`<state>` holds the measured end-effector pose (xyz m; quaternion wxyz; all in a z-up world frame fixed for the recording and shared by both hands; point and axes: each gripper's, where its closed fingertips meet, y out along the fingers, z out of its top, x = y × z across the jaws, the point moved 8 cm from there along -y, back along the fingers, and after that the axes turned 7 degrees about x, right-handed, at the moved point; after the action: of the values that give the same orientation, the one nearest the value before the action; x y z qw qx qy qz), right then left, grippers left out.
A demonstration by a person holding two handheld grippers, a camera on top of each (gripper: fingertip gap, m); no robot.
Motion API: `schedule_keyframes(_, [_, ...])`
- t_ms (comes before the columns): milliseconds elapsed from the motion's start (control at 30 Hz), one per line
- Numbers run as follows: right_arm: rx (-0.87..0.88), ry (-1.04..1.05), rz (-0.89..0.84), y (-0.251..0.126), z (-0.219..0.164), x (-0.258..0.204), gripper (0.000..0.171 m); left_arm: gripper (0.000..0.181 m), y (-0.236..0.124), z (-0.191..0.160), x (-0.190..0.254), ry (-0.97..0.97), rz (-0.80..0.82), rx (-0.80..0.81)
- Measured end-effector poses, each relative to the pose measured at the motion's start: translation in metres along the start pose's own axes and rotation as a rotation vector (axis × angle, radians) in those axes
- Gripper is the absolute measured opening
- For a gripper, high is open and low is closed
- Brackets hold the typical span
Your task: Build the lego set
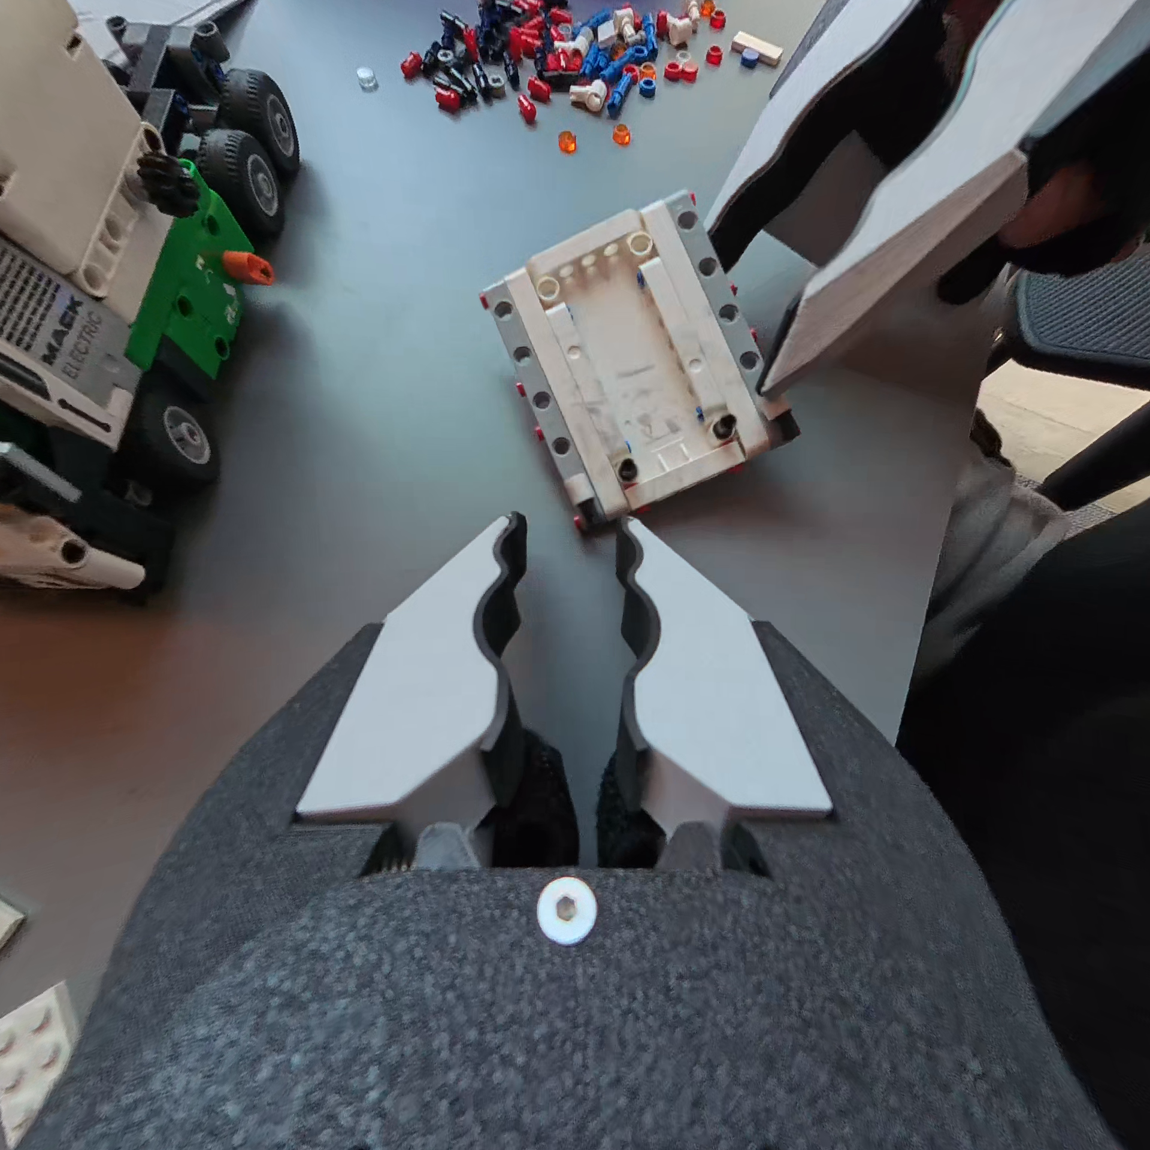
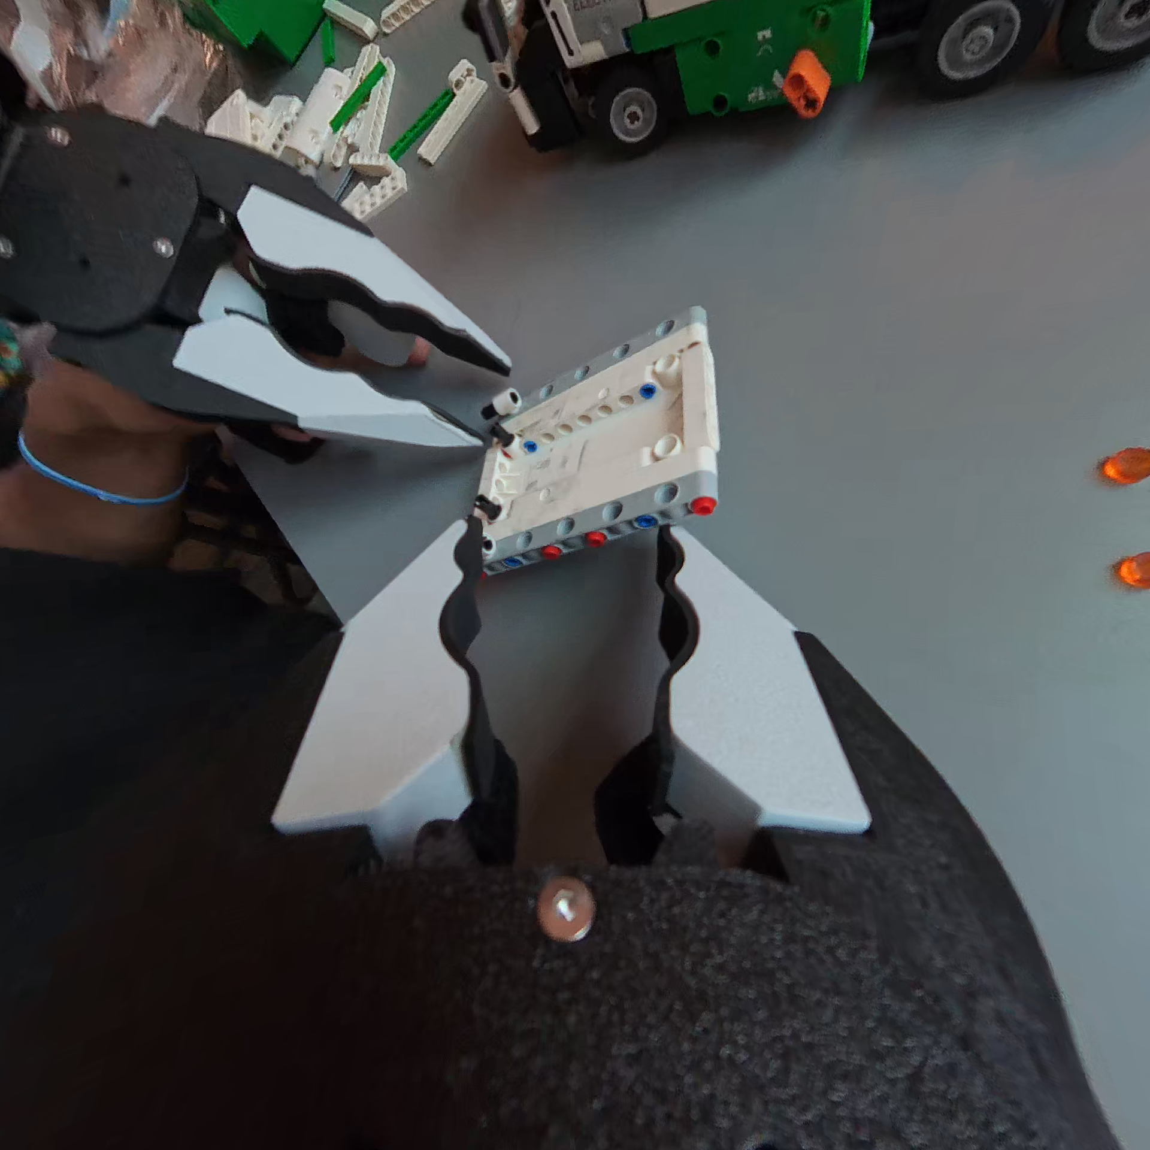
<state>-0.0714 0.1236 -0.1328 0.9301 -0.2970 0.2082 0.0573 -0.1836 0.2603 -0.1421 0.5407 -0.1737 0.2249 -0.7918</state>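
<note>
A white panel framed by grey beams with red and blue pins (image 1: 628, 367) lies on the grey table near its right edge. It also shows in the right wrist view (image 2: 603, 442). My left gripper (image 1: 571, 526) is open and empty, its tips just short of the panel's near corner. In the right wrist view the left gripper (image 2: 495, 404) points at the panel's short end. My right gripper (image 2: 567, 535) is open, its tips at the panel's long pinned side, and holds nothing. It shows at the upper right of the left wrist view (image 1: 743, 317).
A green, white and black lego truck (image 1: 124, 311) stands at the left, also in the right wrist view (image 2: 684, 62). A pile of small red, blue and black pins (image 1: 560, 56) lies at the back. White and green beams (image 2: 348, 124) lie beside the truck. Orange studs (image 2: 1126, 467) lie loose.
</note>
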Motion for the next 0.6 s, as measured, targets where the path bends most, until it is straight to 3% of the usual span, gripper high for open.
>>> schedule_keyframes(33, [0.004, -0.071, -0.009, -0.002, -0.001, -0.003, 0.055, 0.026, -0.002, 0.001, -0.001, -0.009, -0.006, 0.018])
schedule_keyframes(133, [0.026, -0.234, -0.104, 0.000, -0.005, -0.015, 0.053, 0.028, -0.006, 0.004, -0.006, -0.042, -0.018, 0.064])
schedule_keyframes(200, [0.015, -0.235, -0.174, 0.004, -0.009, -0.016, 0.056, 0.028, -0.005, 0.004, -0.004, -0.034, -0.036, 0.057])
schedule_keyframes(433, [-0.003, -0.089, -0.126, -0.013, -0.015, -0.002, 0.065, 0.014, 0.004, 0.003, 0.002, 0.039, -0.016, 0.010])
schedule_keyframes(500, [0.003, -0.114, -0.134, -0.024, -0.013, -0.002, 0.063, 0.011, 0.004, 0.003, 0.003, 0.043, -0.018, 0.009])
schedule_keyframes(600, [0.099, -0.237, 0.005, -0.025, -0.009, -0.026, 0.053, 0.008, 0.005, 0.004, 0.003, 0.039, -0.014, 0.009])
